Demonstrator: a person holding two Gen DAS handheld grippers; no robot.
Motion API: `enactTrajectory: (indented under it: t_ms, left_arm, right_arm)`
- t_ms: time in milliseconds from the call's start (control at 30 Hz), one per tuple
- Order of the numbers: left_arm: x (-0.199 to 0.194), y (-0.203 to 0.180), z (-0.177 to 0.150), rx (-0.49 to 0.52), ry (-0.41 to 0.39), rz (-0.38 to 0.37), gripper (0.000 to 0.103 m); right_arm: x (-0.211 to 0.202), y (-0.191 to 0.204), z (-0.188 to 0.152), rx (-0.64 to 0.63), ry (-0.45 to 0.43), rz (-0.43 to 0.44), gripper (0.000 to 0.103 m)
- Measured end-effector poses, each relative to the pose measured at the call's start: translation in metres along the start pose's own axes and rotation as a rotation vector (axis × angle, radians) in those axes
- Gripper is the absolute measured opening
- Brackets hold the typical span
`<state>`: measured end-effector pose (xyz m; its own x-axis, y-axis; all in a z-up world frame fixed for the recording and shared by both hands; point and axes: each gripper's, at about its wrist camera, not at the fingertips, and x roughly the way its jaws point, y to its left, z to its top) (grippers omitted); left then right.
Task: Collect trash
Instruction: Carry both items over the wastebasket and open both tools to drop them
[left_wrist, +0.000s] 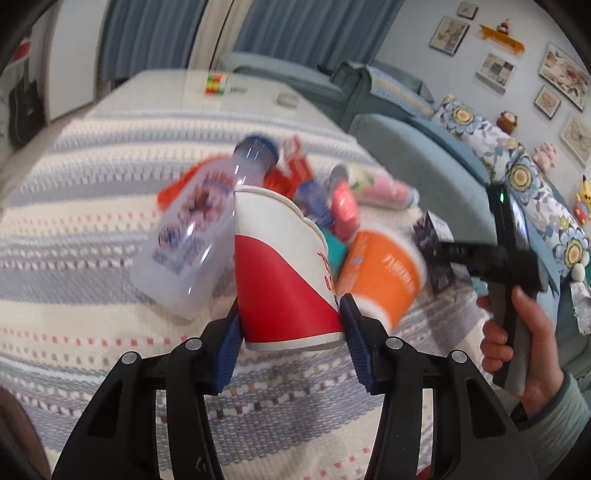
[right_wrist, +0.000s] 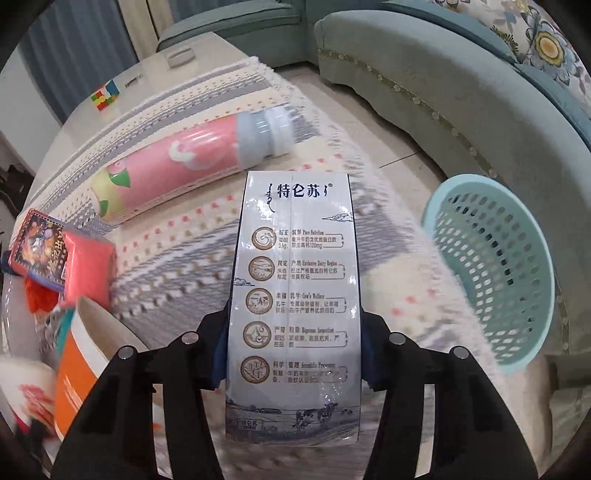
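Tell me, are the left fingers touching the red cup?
Touching. The left wrist view shows both blue finger pads pressed against the red cup near its base.

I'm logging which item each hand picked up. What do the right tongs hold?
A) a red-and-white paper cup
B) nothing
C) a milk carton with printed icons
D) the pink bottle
C: in the right wrist view the right tongs are closed on the sides of the milk carton, while the pink bottle lies on the woven cloth beyond it.
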<state>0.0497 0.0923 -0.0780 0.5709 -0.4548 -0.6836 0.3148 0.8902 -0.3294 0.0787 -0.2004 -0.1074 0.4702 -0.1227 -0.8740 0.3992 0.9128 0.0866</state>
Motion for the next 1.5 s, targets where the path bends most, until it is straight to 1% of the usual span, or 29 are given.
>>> enactTrajectory:
  t_ms: [100, 167, 267, 367, 433, 500, 567, 667, 733, 800, 900, 967, 1033, 1100, 1167, 1200, 1300, 1400, 1467, 1500]
  left_arm:
    - [-0.017, -0.011, 0.011, 0.01, -0.041, -0.019, 0.049]
    - [-0.024, -0.021, 0.017, 0.015, -0.051, -0.057, 0.049]
    - [-0.029, -0.045, 0.033, 0.037, -0.069, -0.113, 0.049]
    - [-0.03, -0.081, 0.045, 0.1, -0.089, -0.137, 0.049]
    - [-0.027, -0.113, 0.054, 0.155, -0.103, -0.136, 0.049]
    - [-0.022, -0.135, 0.06, 0.185, -0.1, -0.149, 0.049]
    - [-0.012, -0.159, 0.068, 0.206, -0.08, -0.176, 0.049]
    - [0.003, -0.194, 0.074, 0.273, -0.079, -0.162, 0.049]
    - [0.014, -0.212, 0.076, 0.295, -0.062, -0.178, 0.049]
    - [0.029, -0.235, 0.078, 0.321, -0.039, -0.176, 0.049]
    - [0.057, -0.267, 0.074, 0.365, 0.009, -0.178, 0.049]
    - [0.072, -0.282, 0.07, 0.391, 0.036, -0.177, 0.049]
    - [0.089, -0.297, 0.063, 0.418, 0.069, -0.183, 0.049]
    - [0.105, -0.308, 0.054, 0.438, 0.104, -0.182, 0.049]
    - [0.118, -0.314, 0.047, 0.451, 0.136, -0.183, 0.049]
    - [0.129, -0.318, 0.041, 0.459, 0.167, -0.185, 0.049]
    - [0.147, -0.327, 0.026, 0.492, 0.211, -0.177, 0.049]
    - [0.162, -0.333, 0.015, 0.512, 0.256, -0.172, 0.05]
    - [0.167, -0.333, 0.013, 0.515, 0.268, -0.168, 0.052]
    - [0.169, -0.332, 0.012, 0.517, 0.269, -0.154, 0.055]
  right_arm:
    - [-0.023, -0.026, 0.001, 0.013, -0.057, 0.04, 0.05]
    - [-0.037, -0.037, 0.006, 0.009, -0.1, 0.041, 0.05]
    - [-0.066, -0.062, 0.012, 0.017, -0.194, 0.036, 0.05]
    - [-0.083, -0.086, 0.019, 0.04, -0.25, 0.034, 0.05]
    - [-0.095, -0.103, 0.023, 0.052, -0.293, 0.016, 0.05]
    - [-0.103, -0.119, 0.026, 0.067, -0.325, -0.007, 0.05]
    - [-0.105, -0.134, 0.028, 0.086, -0.341, -0.022, 0.05]
    - [-0.103, -0.161, 0.027, 0.126, -0.349, -0.046, 0.05]
    - [-0.096, -0.179, 0.026, 0.163, -0.342, -0.057, 0.05]
    - [-0.087, -0.201, 0.023, 0.213, -0.323, -0.063, 0.05]
    - [-0.074, -0.225, 0.021, 0.275, -0.287, -0.06, 0.05]
    - [-0.065, -0.236, 0.018, 0.306, -0.264, -0.058, 0.05]
    - [-0.049, -0.249, 0.017, 0.352, -0.204, -0.017, 0.05]
    - [-0.035, -0.255, 0.012, 0.381, -0.151, -0.011, 0.05]
    - [-0.025, -0.262, 0.007, 0.399, -0.107, -0.017, 0.05]
    - [-0.021, -0.264, 0.004, 0.404, -0.09, -0.014, 0.05]
    - [-0.007, -0.271, -0.002, 0.427, -0.03, 0.018, 0.051]
    - [0.003, -0.274, -0.005, 0.44, 0.007, 0.019, 0.051]
    - [0.007, -0.273, -0.004, 0.44, 0.018, 0.02, 0.051]
    - [0.008, -0.274, -0.004, 0.442, 0.023, 0.031, 0.052]
